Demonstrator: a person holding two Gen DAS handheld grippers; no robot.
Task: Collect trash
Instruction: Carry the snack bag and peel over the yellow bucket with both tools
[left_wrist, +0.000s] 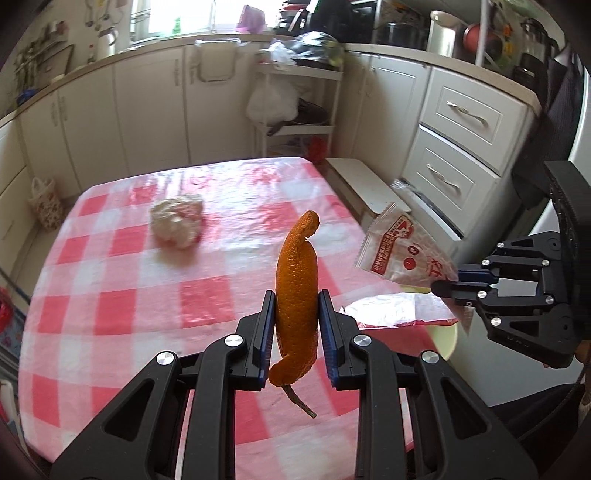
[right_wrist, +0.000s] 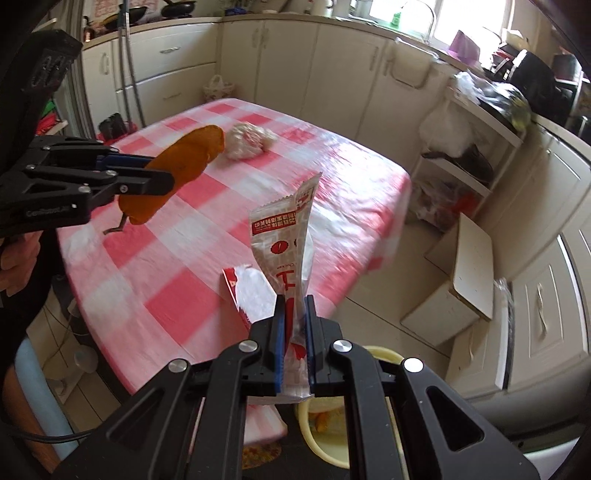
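Observation:
My left gripper (left_wrist: 296, 306) is shut on an orange peel (left_wrist: 297, 284) with a short stem, held above the pink checked table (left_wrist: 122, 295). It also shows in the right wrist view (right_wrist: 162, 177) with the peel (right_wrist: 184, 170). My right gripper (right_wrist: 294, 314) is shut on a white and red snack wrapper (right_wrist: 286, 243), held over the table's right edge; it shows in the left wrist view (left_wrist: 443, 286) with the wrapper (left_wrist: 402, 251). A crumpled white tissue ball (left_wrist: 177, 221) lies on the table's far part. A torn foil wrapper (left_wrist: 395, 310) lies at the table's right edge.
A pale yellow bin (right_wrist: 332, 435) stands on the floor below the right gripper, beside the table. A white step stool (left_wrist: 362, 184) and drawers (left_wrist: 454, 147) are to the right. A white shelf rack (left_wrist: 299, 103) stands behind the table. Cabinets line the walls.

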